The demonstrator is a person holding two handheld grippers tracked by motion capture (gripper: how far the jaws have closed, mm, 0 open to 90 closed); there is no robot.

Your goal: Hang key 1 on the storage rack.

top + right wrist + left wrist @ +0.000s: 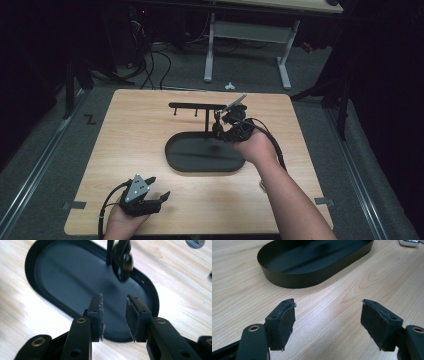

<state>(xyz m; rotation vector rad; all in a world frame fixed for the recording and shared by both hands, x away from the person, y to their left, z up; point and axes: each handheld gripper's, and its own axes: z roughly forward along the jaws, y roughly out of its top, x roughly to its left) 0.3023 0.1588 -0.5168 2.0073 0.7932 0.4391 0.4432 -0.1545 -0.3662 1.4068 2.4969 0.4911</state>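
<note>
Right gripper view shows the right gripper [114,315] partly open and empty over the black oval tray [47,302], mid-frame, beside a dangling dark object [123,261] on the stand's post, which a careless swing could knock loose.

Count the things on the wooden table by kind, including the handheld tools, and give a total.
Black stand with oval tray base: 1
Dark round item hanging by the stand's post, too blurred to identify: 1
Small silvery item lying on the table: 1
Claws: 2, the left claw and the right claw, both open with nothing between them
Total: 5
</note>
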